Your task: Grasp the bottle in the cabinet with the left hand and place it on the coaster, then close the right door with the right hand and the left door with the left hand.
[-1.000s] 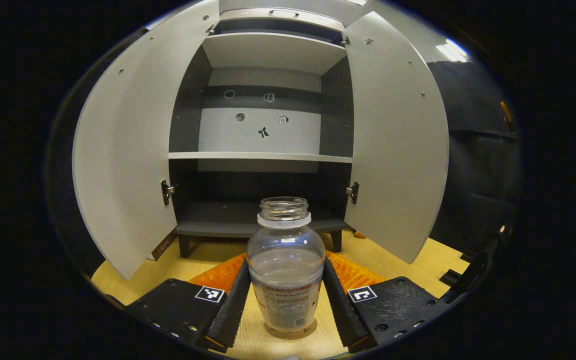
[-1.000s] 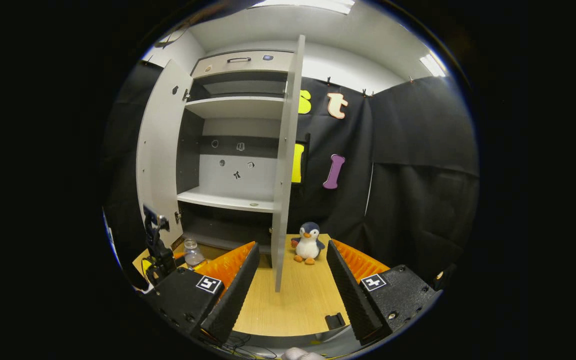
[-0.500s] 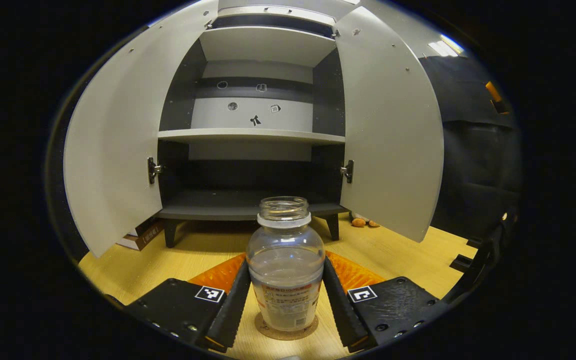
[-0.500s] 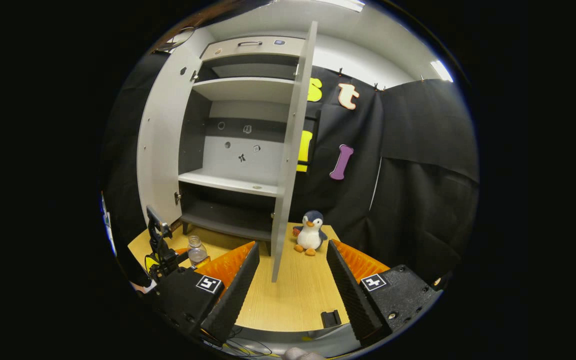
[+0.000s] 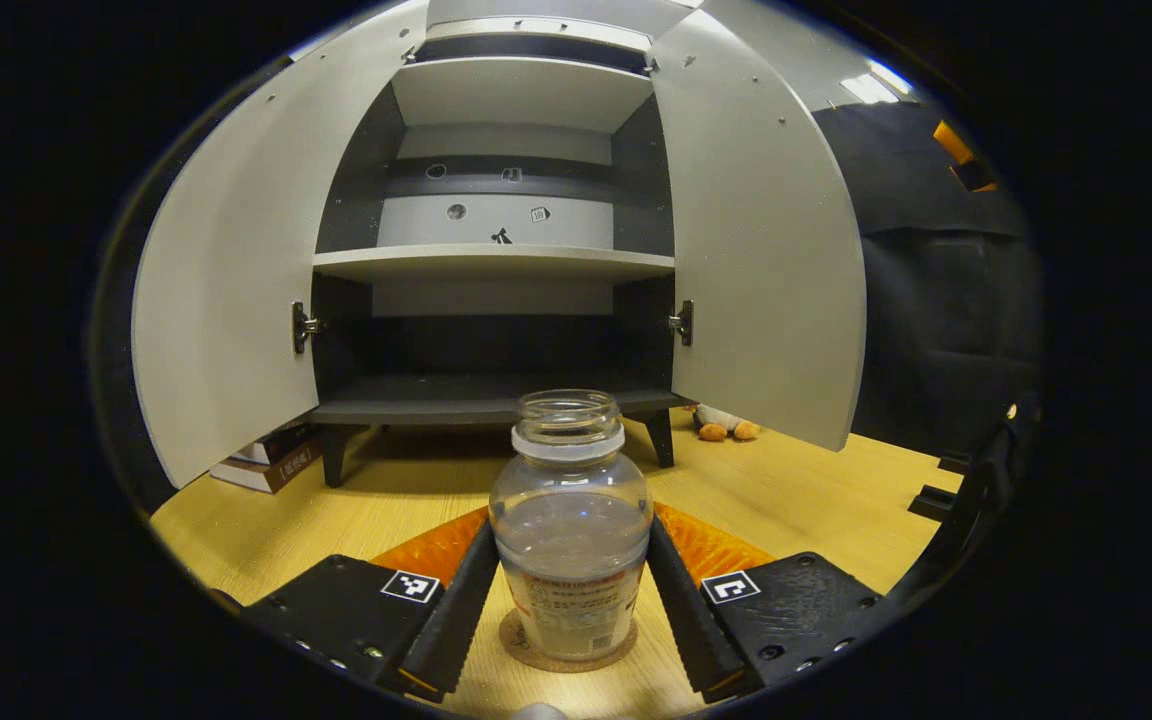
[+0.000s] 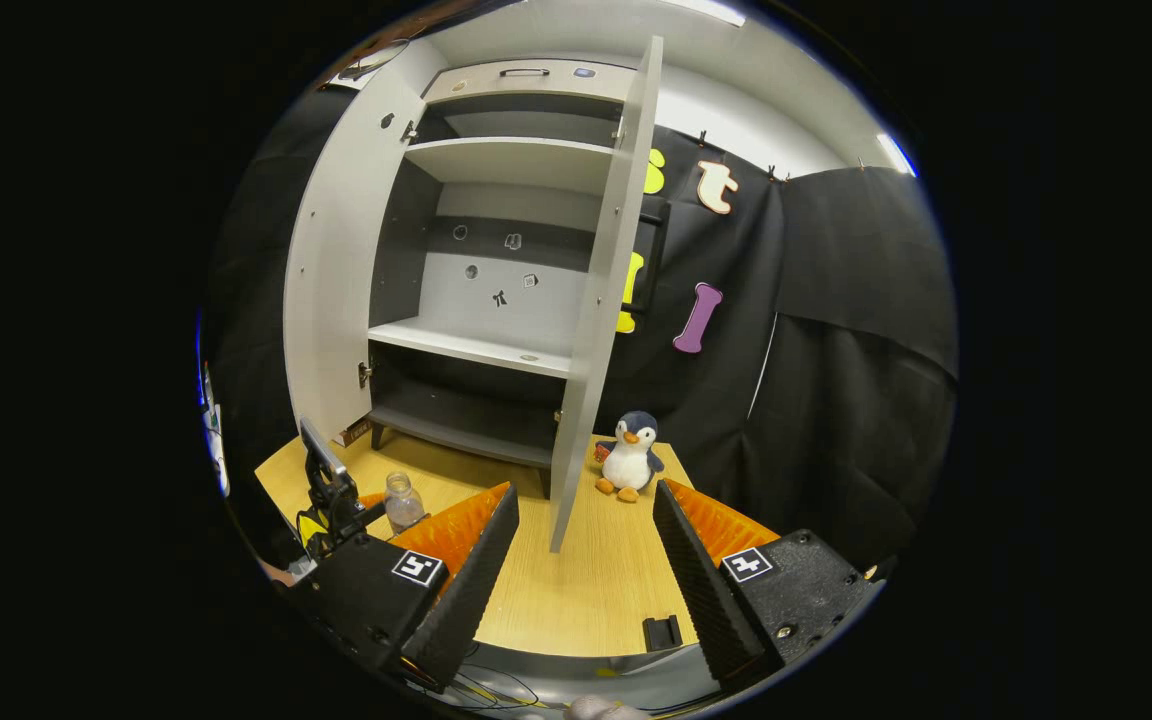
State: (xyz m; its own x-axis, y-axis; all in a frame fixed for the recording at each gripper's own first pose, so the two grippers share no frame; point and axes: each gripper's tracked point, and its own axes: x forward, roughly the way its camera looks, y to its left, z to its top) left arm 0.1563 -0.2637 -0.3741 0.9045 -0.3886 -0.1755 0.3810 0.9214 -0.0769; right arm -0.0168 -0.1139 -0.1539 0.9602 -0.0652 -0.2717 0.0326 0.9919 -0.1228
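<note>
Bottle: the bottle [image 5: 570, 540] is down over the coaster [image 5: 567, 650] on the wooden table [image 5: 816, 480], its base on the cork disc, which a second ago sat lower and off-centre beneath it.
Left gripper: the left gripper [image 5: 570, 590] has both fingers against the bottle's sides, clamped (no gap that I can make out).
Meaning: placing looks as good as done; letting go is what remains, I'd say.
Right gripper: the right gripper [image 6: 576, 570] hangs with its jaws wide apart and nothing between them, facing the edge of the right door [image 6: 601, 300].
Doors: right door and left door [image 5: 226, 290] both stand wide open on the cabinet [image 5: 496, 260].
Since earlier: the cabinet has slid higher and farther off; the penguin toy [image 6: 626, 455] likewise.
</note>
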